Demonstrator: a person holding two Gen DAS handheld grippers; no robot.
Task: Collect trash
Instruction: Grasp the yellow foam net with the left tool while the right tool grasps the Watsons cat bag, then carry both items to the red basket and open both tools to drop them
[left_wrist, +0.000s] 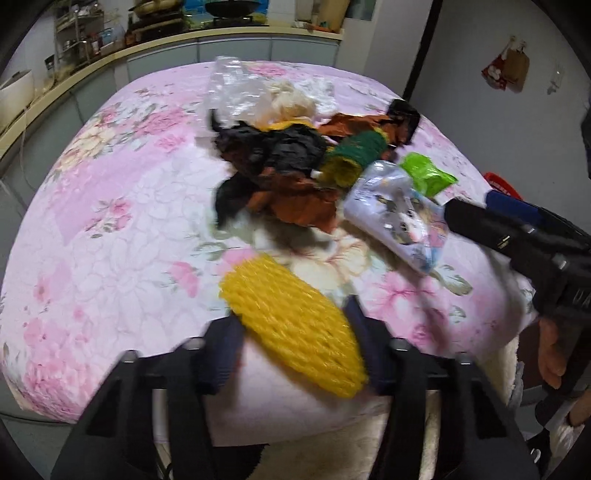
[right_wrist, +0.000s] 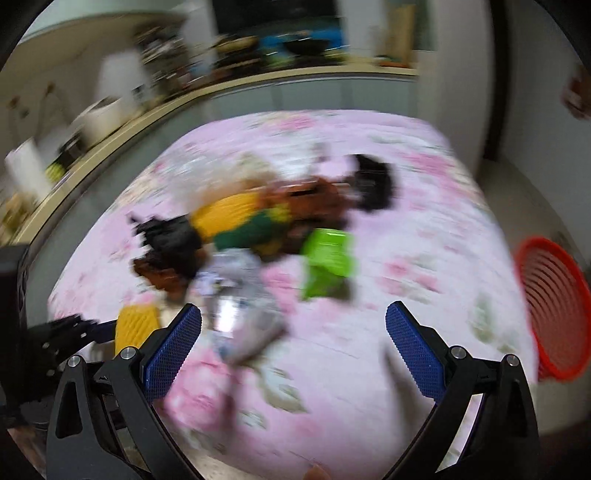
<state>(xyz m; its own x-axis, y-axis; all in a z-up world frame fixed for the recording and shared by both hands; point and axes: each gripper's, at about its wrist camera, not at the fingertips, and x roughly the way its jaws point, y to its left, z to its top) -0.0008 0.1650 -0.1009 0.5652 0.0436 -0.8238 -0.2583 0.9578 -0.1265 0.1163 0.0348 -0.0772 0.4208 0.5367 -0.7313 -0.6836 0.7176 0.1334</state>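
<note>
Left gripper (left_wrist: 295, 347) has its pads clamped on the yellow foam net (left_wrist: 291, 328) at the near edge of the floral table (left_wrist: 110, 240) — long axis running diagonally between the pads. Right gripper (right_wrist: 293, 347) stands spread, empty, nearer the printed pouch (right_wrist: 240, 317) just ahead; red basket (right_wrist: 554, 310) lies off right.

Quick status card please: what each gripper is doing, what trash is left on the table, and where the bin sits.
left gripper: shut on yellow foam net, near table edge
right gripper: open, empty, above the printed pouch
surface: table with pink floral cloth
trash left: green packet, green foam net, black and brown wrappers, clear plastic bag
bin: red basket, beside the table on the right in the right wrist view
</note>
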